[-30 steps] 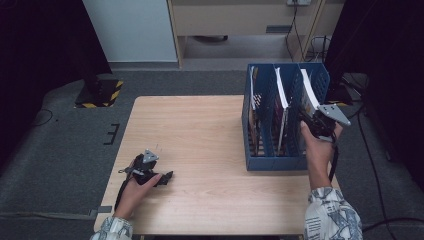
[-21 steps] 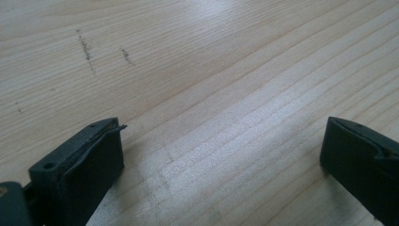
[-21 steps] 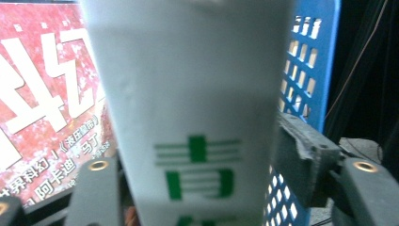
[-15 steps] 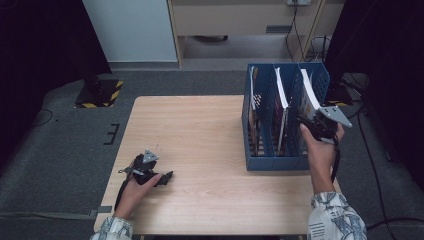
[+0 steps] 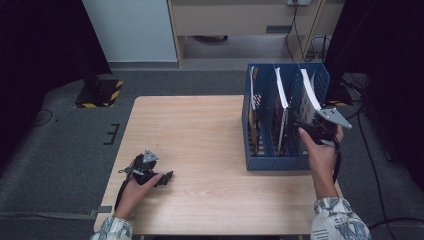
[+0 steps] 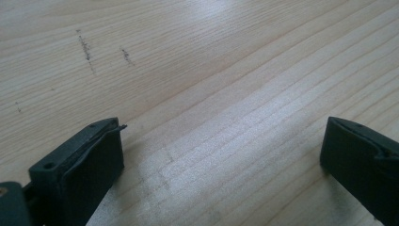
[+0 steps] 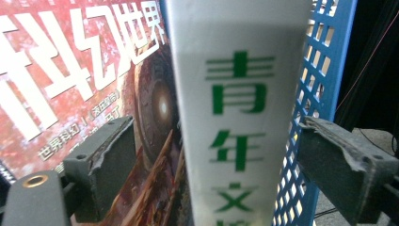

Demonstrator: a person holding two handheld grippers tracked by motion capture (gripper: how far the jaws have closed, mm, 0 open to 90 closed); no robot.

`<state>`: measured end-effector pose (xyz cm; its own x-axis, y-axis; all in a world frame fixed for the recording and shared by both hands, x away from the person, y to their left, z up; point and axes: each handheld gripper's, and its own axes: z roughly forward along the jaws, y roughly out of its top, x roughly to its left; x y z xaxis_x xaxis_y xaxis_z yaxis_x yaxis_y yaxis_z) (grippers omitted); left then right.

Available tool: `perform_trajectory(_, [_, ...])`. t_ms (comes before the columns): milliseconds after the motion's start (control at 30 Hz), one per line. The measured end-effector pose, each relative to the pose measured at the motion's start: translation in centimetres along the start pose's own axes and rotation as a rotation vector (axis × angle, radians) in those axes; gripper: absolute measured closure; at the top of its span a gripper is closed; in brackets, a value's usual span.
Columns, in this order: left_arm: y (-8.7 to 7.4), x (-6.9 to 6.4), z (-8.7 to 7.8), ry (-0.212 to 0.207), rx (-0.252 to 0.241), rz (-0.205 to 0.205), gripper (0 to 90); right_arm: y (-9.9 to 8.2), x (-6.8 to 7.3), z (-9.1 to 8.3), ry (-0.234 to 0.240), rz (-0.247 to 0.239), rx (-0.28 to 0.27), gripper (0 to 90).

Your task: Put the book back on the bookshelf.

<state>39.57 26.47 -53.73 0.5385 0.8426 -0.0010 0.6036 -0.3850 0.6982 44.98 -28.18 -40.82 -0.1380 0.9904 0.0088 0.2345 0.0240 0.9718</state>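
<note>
A blue mesh file rack point(image 5: 272, 162) stands on the right side of the wooden table point(image 5: 200, 125), with magazines upright in its three compartments. My right gripper point(image 5: 306, 126) is at the rightmost compartment. Its jaws have just been opening and now stand wide on either side of a white magazine point(image 7: 235, 94) with green characters, touching neither face; the same magazine point(image 5: 309, 95) leans in the rack. A red-covered magazine point(image 7: 70, 70) stands behind it. My left gripper point(image 5: 167, 176) rests low on the table's near left, open point(image 6: 221, 141) over bare wood.
The rack's blue mesh side wall point(image 7: 329, 56) is close on the right of the right gripper. A light cabinet point(image 5: 130, 30) and a shelf unit point(image 5: 240, 20) stand beyond the table. Cables point(image 5: 370, 150) run over the grey floor at the right.
</note>
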Motion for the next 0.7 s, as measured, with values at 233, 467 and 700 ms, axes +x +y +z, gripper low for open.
perform_trajectory(233, [0.0,0.0,0.0,0.000,0.000,0.000,0.0,-0.5,0.1,-0.4,0.021,0.001,0.015,8.4])
perform_trajectory(467, [0.0,0.0,0.0,0.000,0.000,0.000,0.0,-0.7,0.1,-0.9,0.039,0.005,0.038,6.0])
perform_trajectory(700, [0.0,0.0,0.0,0.000,0.000,0.000,0.0,-1.0,0.3,-1.3,0.046,-0.003,0.049,5.2])
